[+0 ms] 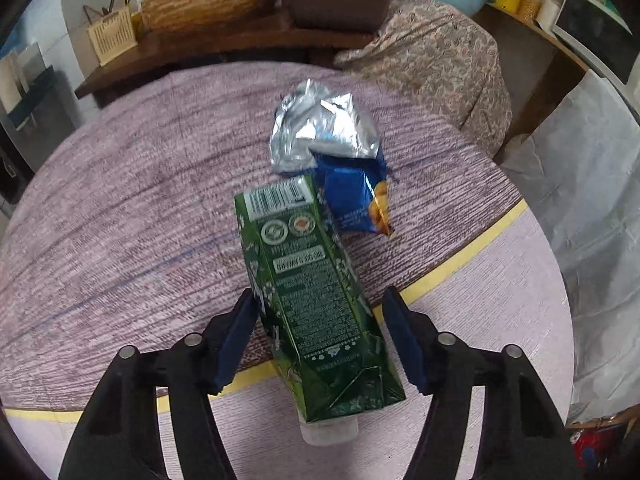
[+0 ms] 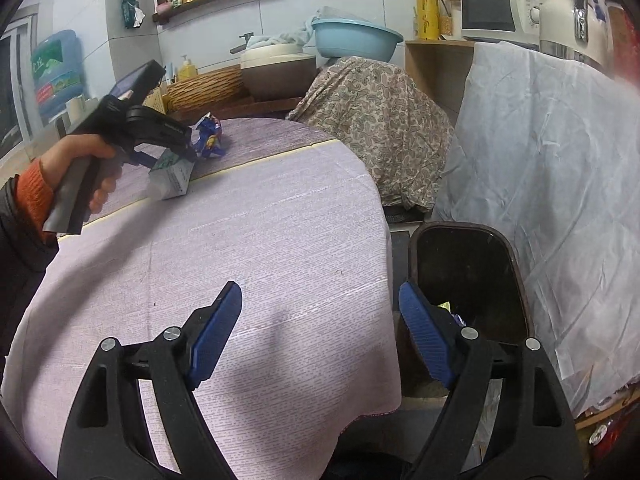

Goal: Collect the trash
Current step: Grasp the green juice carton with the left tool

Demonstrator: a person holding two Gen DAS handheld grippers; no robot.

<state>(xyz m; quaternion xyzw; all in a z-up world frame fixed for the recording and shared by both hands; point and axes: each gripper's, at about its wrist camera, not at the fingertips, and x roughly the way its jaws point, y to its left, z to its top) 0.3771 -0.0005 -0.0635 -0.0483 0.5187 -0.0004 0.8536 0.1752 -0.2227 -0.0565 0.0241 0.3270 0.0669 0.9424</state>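
Lying on the tabletop [image 1: 120, 208] across the yellow stripe [image 1: 460, 268]: green carton [image 1: 308, 300], white cap end nearest the camera, far end just beside a crumpled blue-and-silver snack wrapper [image 1: 336, 152]. Straddling the carton's near half: left tool [image 1: 320, 316], blue pads [image 1: 236, 340] on either side; left pad at the carton's edge, right pad clearly apart from it, so not clamped, nothing gripped. From the right wrist view, same carton [image 2: 172, 178] and wrapper [image 2: 208, 136] seen far off under the left tool, held by a hand [image 2: 86, 164] with an orange cuff. Right tool [image 2: 320, 320] spread wide and empty, hovering over the tabletop's draped edge. Just beyond its right pad, down beside the tabletop: dark bin [image 2: 468, 272], with scraps inside.
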